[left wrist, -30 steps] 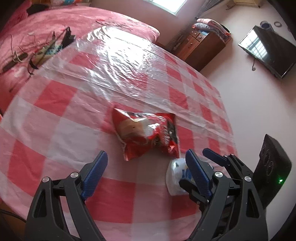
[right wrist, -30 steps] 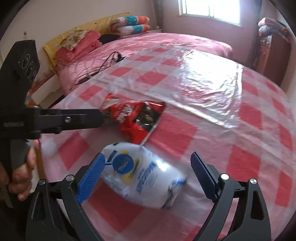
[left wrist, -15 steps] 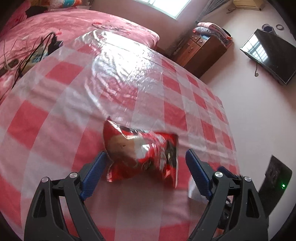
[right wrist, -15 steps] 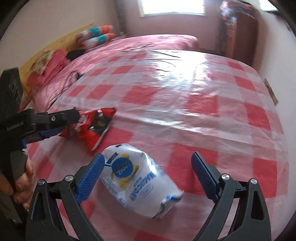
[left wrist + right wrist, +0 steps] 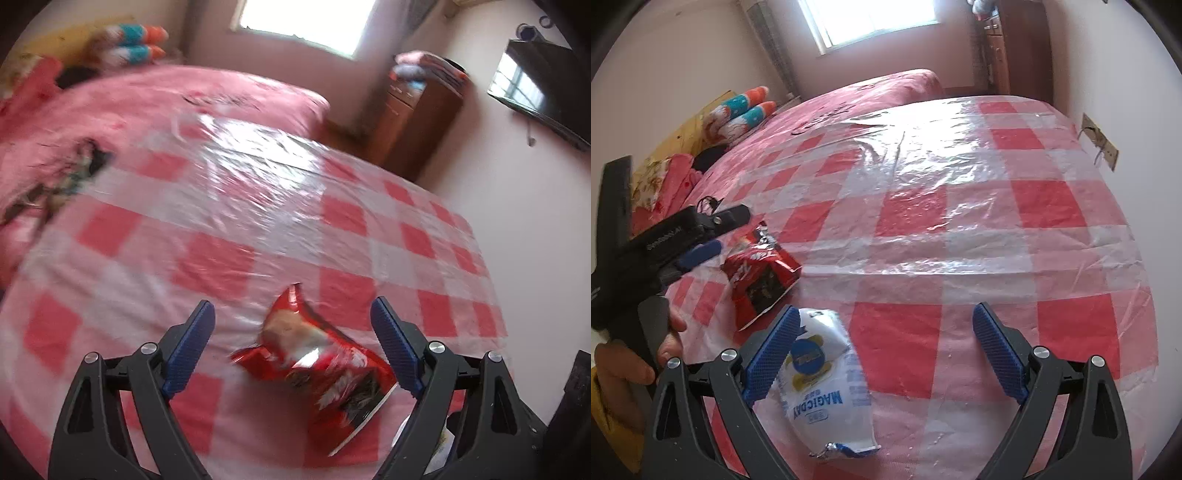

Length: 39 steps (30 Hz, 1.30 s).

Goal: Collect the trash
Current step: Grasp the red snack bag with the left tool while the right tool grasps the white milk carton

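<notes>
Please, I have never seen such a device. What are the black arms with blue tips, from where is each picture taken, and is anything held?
They are two hand-held grippers; a person's hand holds one. Each carries a camera looking along its own fingers. One picture is from the left gripper, the other from the right gripper, which also sees the left one from the side. On the checked cloth lie a red bag and a white bag. Both grippers are open: each bag lies between the fingers, but nothing is held yet.
</notes>
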Available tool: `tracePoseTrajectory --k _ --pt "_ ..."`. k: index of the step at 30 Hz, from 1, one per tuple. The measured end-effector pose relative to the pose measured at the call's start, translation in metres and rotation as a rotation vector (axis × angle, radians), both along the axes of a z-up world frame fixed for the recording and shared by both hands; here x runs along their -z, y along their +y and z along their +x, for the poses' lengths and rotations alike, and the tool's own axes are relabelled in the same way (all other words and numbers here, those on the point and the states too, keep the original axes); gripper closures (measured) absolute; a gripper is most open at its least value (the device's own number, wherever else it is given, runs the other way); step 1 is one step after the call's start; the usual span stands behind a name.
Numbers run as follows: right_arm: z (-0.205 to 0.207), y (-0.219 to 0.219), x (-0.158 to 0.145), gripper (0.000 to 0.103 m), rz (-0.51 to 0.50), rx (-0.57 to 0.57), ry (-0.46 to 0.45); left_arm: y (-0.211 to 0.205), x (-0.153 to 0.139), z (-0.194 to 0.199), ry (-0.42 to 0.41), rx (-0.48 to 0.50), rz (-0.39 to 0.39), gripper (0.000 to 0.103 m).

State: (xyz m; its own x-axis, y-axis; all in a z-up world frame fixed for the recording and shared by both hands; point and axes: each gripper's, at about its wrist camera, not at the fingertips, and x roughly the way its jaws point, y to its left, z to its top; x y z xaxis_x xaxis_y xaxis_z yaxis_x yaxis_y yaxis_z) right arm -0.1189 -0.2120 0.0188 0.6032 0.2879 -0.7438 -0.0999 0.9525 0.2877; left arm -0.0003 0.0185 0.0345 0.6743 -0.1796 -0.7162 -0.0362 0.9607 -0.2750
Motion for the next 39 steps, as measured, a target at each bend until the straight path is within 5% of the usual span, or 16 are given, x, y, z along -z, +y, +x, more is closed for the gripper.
tracePoseTrajectory --k 15,25,34,35,36,39 --pt "-0.012 0.028 -0.003 0.01 -0.072 -0.147 -0.004 -0.019 0.022 -0.006 0.166 -0.06 0.028 0.021" --pt "-0.016 0.029 -0.004 0.01 -0.066 -0.164 -0.011 -0.039 0.025 0.008 0.14 -0.071 0.101 0.027" --pt "-0.015 0.032 0.0 0.029 -0.095 -0.167 -0.015 -0.039 0.025 0.008 0.099 -0.043 0.097 0.033" --pt "-0.015 0.033 0.0 0.033 -0.097 -0.171 -0.017 -0.039 0.024 0.008 0.091 -0.033 0.092 0.054" --pt "-0.015 0.034 0.0 0.036 -0.096 -0.175 -0.019 -0.04 0.023 0.007 0.079 -0.019 0.081 0.06" --pt "-0.015 0.036 0.0 0.043 -0.087 -0.186 -0.025 -0.038 0.023 0.008 0.084 -0.009 0.073 0.062"
